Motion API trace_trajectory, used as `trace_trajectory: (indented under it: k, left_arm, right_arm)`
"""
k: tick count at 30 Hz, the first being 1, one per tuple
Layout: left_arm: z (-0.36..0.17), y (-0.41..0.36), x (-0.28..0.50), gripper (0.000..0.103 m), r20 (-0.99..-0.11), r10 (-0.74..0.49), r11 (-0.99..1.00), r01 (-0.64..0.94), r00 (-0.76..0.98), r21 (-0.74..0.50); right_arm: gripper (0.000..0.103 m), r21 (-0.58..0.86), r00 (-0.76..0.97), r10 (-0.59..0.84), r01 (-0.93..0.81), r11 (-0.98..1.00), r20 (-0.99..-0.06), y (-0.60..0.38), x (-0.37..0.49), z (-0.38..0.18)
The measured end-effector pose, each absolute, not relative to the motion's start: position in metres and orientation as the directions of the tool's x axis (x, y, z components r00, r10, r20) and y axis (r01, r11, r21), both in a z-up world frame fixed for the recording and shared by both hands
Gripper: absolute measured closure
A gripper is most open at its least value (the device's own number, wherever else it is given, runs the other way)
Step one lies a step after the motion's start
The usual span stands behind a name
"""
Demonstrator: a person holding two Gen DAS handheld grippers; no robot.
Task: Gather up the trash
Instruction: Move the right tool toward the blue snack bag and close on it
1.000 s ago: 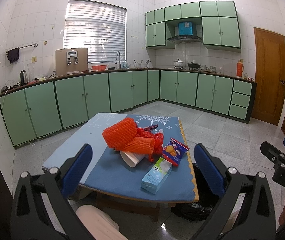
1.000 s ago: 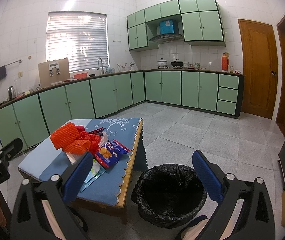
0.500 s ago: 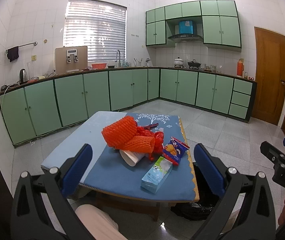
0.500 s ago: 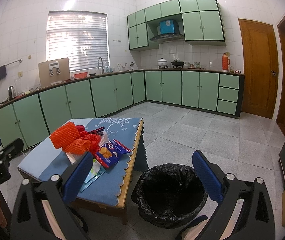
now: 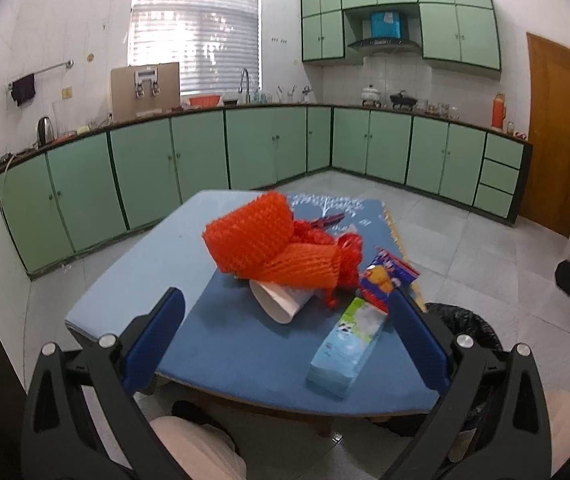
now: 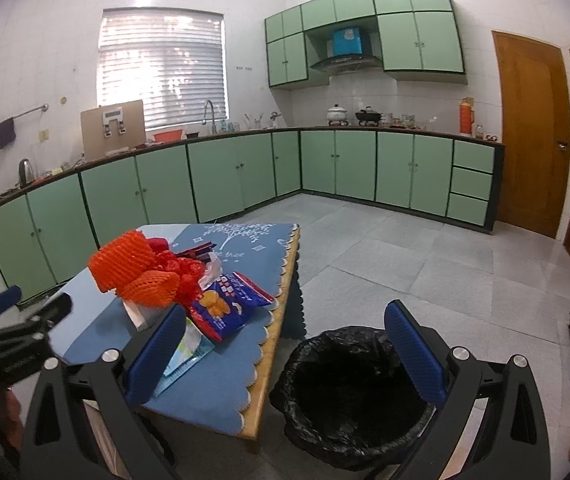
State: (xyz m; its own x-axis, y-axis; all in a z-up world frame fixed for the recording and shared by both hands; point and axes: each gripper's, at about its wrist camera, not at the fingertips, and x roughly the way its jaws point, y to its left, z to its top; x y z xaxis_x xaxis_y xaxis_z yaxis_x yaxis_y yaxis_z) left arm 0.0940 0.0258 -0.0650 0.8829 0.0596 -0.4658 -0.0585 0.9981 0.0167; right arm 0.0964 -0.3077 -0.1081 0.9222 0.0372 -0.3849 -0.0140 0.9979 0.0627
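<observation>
Barely started here: both hand-held grippers, left [image 5: 285,332] and right [image 6: 285,344], spread wide and empty, with netting [image 5: 269,244], chip bag [image 6: 227,306] and carton [image 5: 347,350] all on the tabletop [image 5: 245,356], bin [image 6: 355,396] beside it apparently empty.

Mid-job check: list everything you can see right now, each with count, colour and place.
foam fruit nets: two, orange, piled mid-table
red mesh bag: one, red, beside the nets
paper cup: one, white, on its side under the nets
snack bag: one, blue and red, near the table's scalloped edge
carton: one, light blue and green, lying flat at the table's near edge
table: one, blue cloth
trash bin: one, black liner, on the floor beside the table
cabinets: many, green, along the walls
left hand-held gripper: blue pads, open, over the table
right hand-held gripper: blue pads, open, between table and bin
</observation>
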Motion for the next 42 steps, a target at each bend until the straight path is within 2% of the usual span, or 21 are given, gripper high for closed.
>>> trace_trajectory:
  k: [13, 27, 35, 39, 42]
  left_arm:
    - [-0.127, 0.048, 0.163, 0.005, -0.522, 0.074, 0.997, -0.069, 0.85, 0.029]
    - [-0.17, 0.065, 0.185, 0.005, -0.583, 0.093, 0.995, -0.098, 0.807, 0.023]
    - [-0.174, 0.068, 0.192, 0.005, -0.592, 0.092, 0.995, -0.096, 0.8, 0.025]
    - [-0.175, 0.069, 0.193, 0.005, -0.597, 0.091, 0.995, -0.095, 0.797, 0.024]
    - [-0.176, 0.069, 0.194, 0.005, -0.6, 0.091, 0.995, -0.1, 0.794, 0.017]
  right_arm:
    - [0.006, 0.067, 0.878, 0.122, -0.102, 0.993, -0.462, -0.27, 0.192, -0.17]
    - [0.013, 0.08, 0.813, 0.16, -0.14, 0.987, -0.56, -0.242, 0.264, -0.226]
    - [0.022, 0.076, 0.786, 0.182, -0.17, 0.982, -0.591, -0.237, 0.278, -0.239]
    - [0.035, 0.093, 0.765, 0.217, -0.202, 0.975, -0.606, -0.236, 0.285, -0.242]
    - [0.036, 0.123, 0.752, 0.246, -0.217, 0.968, -0.611, -0.237, 0.284, -0.24]
